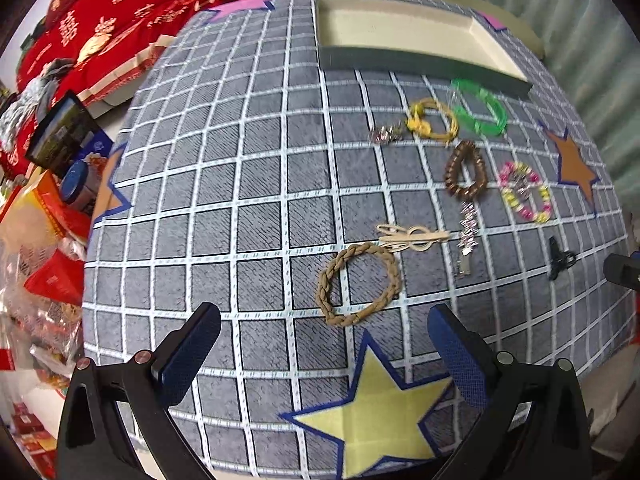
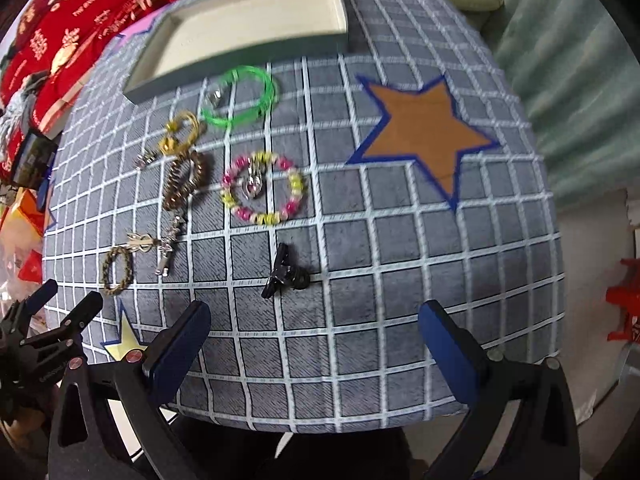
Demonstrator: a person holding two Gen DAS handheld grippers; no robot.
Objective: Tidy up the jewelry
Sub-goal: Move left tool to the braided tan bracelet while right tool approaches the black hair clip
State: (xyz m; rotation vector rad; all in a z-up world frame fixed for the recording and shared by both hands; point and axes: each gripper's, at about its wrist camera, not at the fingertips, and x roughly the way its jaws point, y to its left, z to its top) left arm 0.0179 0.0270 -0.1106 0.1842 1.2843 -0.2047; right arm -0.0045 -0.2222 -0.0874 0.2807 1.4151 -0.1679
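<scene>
Blur smears the small silver charm (image 1: 385,134) beyond naming. Left fingers (image 1: 456,354) stand spread, empty, the braided tan ring (image 1: 358,284) just ahead between them; right fingers (image 2: 182,342) spread too, the black clip (image 2: 286,272) just beyond.

Five bracelets (image 1: 476,111), three hair clips (image 1: 414,236), one small charm (image 1: 385,133) and one tray (image 1: 404,36) are counted.
</scene>
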